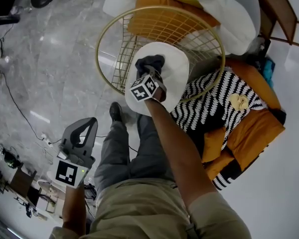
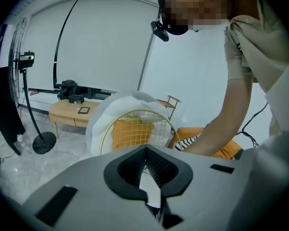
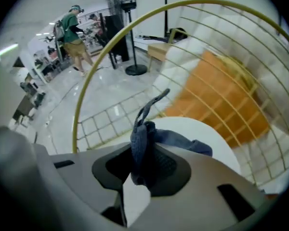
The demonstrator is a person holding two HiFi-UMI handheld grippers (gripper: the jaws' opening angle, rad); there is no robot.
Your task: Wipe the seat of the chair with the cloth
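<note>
The right gripper [image 3: 143, 158] is pinching a dark blue cloth [image 3: 140, 129]. The cloth is bunched up between its jaws. One loop of it sticks up above the gripper, and some of it spills out to the gripper's right. Just under and ahead of this gripper is the round white seat [image 1: 177, 71] of the chair [image 1: 107, 36]. The cloth rests on the seat near its edge. The chair is made of thin gold wire, and its big round rim curves up and over in front of the gripper. Past the wire back, farther ahead of the right gripper, there is an orange cushion [image 3: 216, 95] with a white cover [image 1: 229, 11] around it. To this gripper's right lies a black and white zigzag blanket [image 1: 212, 101] on more orange cushions. The left gripper [image 2: 145, 160] is held low, well apart from the chair, beside the person's leg and over the grey floor [image 1: 50, 59]. Its jaws are pressed together at the tips with nothing between them. The chair stands far ahead of it.
</note>
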